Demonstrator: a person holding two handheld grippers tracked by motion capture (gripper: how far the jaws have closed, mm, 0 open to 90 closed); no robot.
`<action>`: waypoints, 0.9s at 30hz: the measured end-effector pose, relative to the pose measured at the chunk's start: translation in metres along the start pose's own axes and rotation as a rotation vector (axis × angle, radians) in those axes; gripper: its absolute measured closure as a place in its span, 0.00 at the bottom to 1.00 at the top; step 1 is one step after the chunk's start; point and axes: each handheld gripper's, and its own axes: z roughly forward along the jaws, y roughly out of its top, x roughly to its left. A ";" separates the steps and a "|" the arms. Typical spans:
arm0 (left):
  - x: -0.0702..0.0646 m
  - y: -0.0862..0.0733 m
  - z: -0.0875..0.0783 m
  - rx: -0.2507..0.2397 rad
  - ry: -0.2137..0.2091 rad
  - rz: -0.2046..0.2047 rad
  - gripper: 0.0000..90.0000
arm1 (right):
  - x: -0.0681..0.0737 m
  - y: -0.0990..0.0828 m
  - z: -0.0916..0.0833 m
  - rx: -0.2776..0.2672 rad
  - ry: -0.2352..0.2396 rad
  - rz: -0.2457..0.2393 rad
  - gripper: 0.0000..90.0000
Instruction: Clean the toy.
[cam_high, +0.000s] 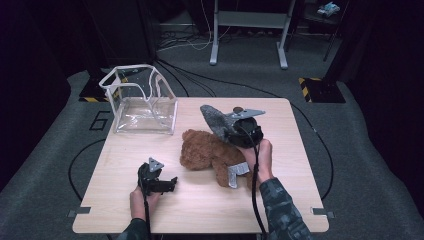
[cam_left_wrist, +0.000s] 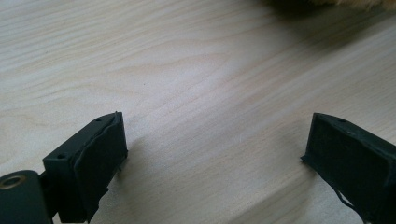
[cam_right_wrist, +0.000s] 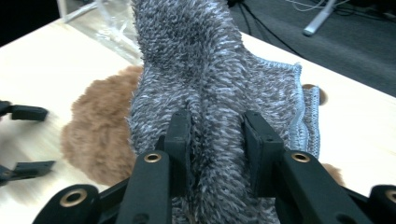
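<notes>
Where the tabletop (cam_high: 125, 200) reaches its far left corner, a clear plastic bag (cam_high: 142, 102) with white trim stands upright with its mouth open, partly hanging past the edge. Nearer the person and still on the left side, the left tool (cam_high: 172, 181) hovers low above the bare wood, held in the left hand (cam_high: 141, 199), with a grey three-cornered plate on top. Its jaws are released: in the left gripper view (cam_left_wrist: 212, 144) they stand wide apart with nothing but wood grain between them, and a fringe of brown fur shows at the top edge of that view.

Toward the middle lies a brown teddy bear (cam_high: 207, 150), resting on the tabletop just to the right of the left tool and well apart from the bag. A pale label (cam_high: 236, 175) sticks out of its near side, close to the person's right hand (cam_high: 262, 157).

Directly above the bear's right half, the right tool (cam_high: 227, 127) is raised off the tabletop. It is clenched on a grey fuzzy sock (cam_high: 215, 120), which points up and to the left, toward the bag. In the right gripper view (cam_right_wrist: 217, 140) both black pads press into the sock (cam_right_wrist: 201, 70) from either side, pinching a fold of the pile between them; a stitched hem shows along the sock's right edge. Behind it in that view sit the brown bear (cam_right_wrist: 100, 135) and, at the far left, the spread jaws of the other tool.
</notes>
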 end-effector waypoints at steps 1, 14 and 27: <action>0.000 0.000 0.000 -0.001 0.000 -0.001 0.06 | 0.003 0.001 0.002 0.002 0.008 -0.006 0.74; 0.000 0.000 0.000 0.001 -0.005 -0.005 0.06 | 0.036 0.006 0.039 0.042 0.071 0.015 0.73; -0.001 0.000 0.000 -0.006 -0.002 -0.006 0.06 | 0.053 -0.003 0.047 0.083 0.137 -0.011 0.73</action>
